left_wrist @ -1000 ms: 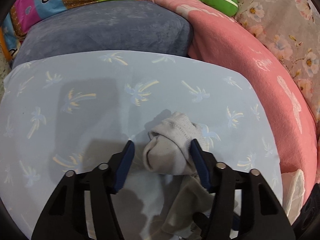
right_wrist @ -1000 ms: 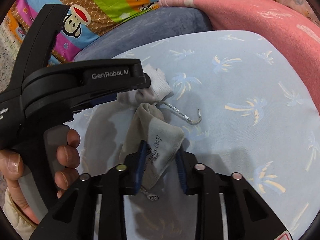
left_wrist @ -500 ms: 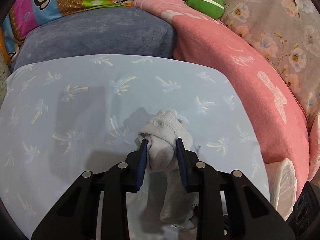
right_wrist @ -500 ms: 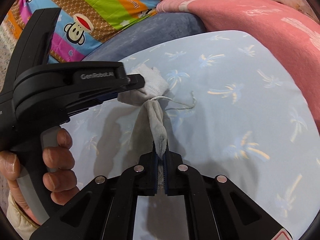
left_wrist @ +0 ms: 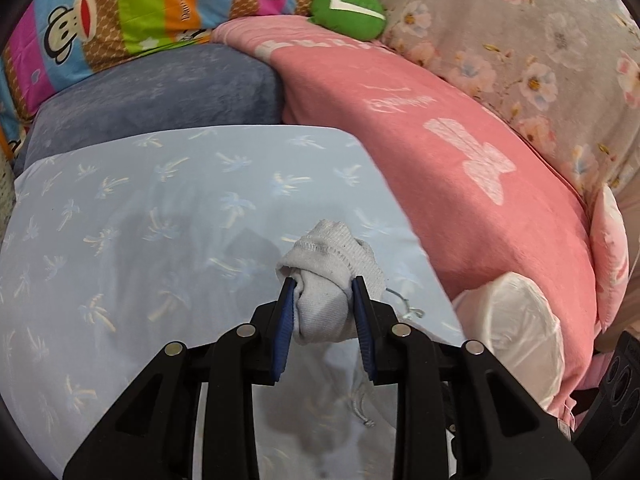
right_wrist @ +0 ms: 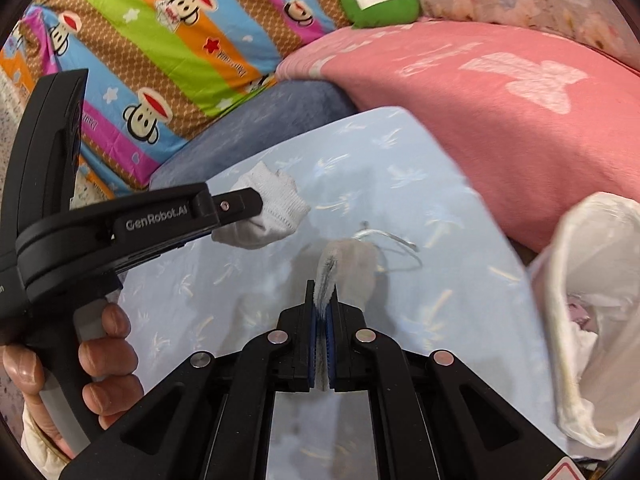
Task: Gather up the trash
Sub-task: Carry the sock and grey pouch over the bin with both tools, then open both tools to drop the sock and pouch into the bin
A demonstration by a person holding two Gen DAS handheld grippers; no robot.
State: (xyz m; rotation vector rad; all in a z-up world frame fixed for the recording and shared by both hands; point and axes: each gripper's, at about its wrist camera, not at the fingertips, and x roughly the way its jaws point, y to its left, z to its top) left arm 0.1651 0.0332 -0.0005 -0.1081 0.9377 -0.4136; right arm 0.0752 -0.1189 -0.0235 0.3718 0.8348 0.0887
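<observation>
In the left wrist view my left gripper (left_wrist: 322, 285) is shut on a bunched white sock (left_wrist: 332, 256), held above the pale blue palm-print sheet (left_wrist: 120, 240). The right wrist view shows that white sock (right_wrist: 276, 208) at the left gripper's tip (right_wrist: 244, 204). A hand (right_wrist: 104, 360) holds that gripper's handle. My right gripper (right_wrist: 323, 286) is shut on the edge of a grey sock (right_wrist: 356, 264), which hangs above the sheet (right_wrist: 440, 280). A thin wire loop (right_wrist: 396, 240) dangles beside the grey sock. An open white plastic bag (right_wrist: 592, 300) sits at the right.
A pink blanket (left_wrist: 460, 160) borders the sheet on the right, with the white bag (left_wrist: 516, 328) at its foot. A blue-grey cushion (left_wrist: 160, 96), a striped monkey-print quilt (left_wrist: 140, 8), a green plush (left_wrist: 348, 10) and floral fabric (left_wrist: 540, 40) lie behind.
Both grippers closed on the socks and lifted them off the sheet. Both moved to the right, and the white bag came into the right wrist view.
</observation>
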